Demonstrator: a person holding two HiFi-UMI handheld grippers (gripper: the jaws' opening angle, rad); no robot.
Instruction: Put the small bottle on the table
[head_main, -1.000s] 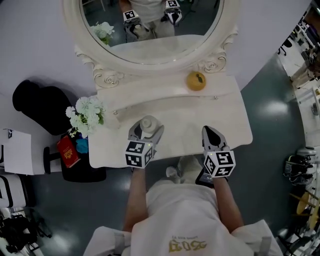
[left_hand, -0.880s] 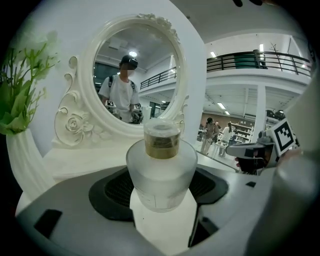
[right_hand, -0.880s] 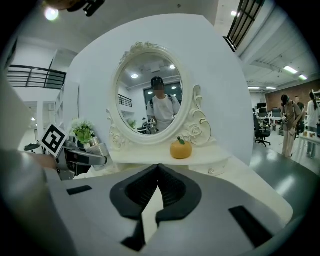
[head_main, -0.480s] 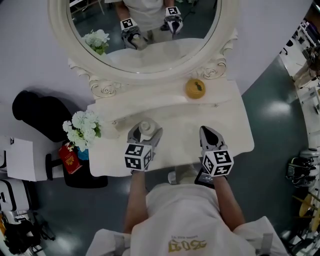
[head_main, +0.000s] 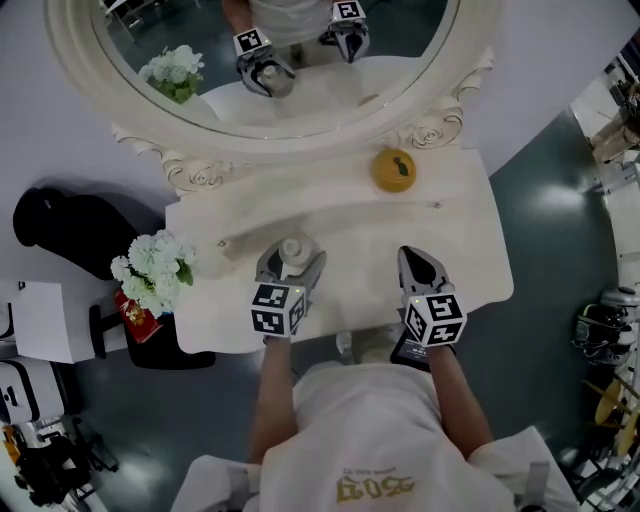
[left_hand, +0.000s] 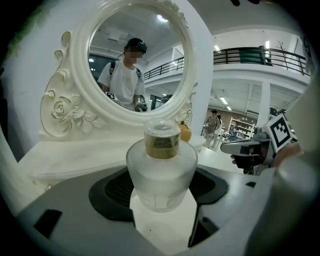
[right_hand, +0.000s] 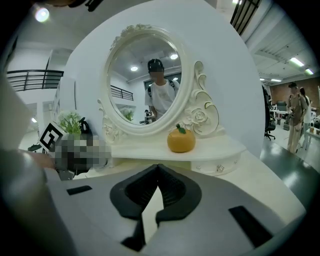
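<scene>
Your left gripper (head_main: 290, 270) is clamped on the small bottle (left_hand: 161, 172), right between its jaws; the bottle stands upright, neck up, base seemingly on the counter (head_main: 365, 235); further right, your right gripper (head_main: 419, 268) is closed and empty; letting go looks like the remaining step

Right of the small bottle (head_main: 294, 251) the desk (head_main: 370, 245) lies bare; behind, a raised ledge (head_main: 300, 200) bearing an orange (head_main: 393, 170) fronts the mirror (head_main: 300, 90).
</scene>
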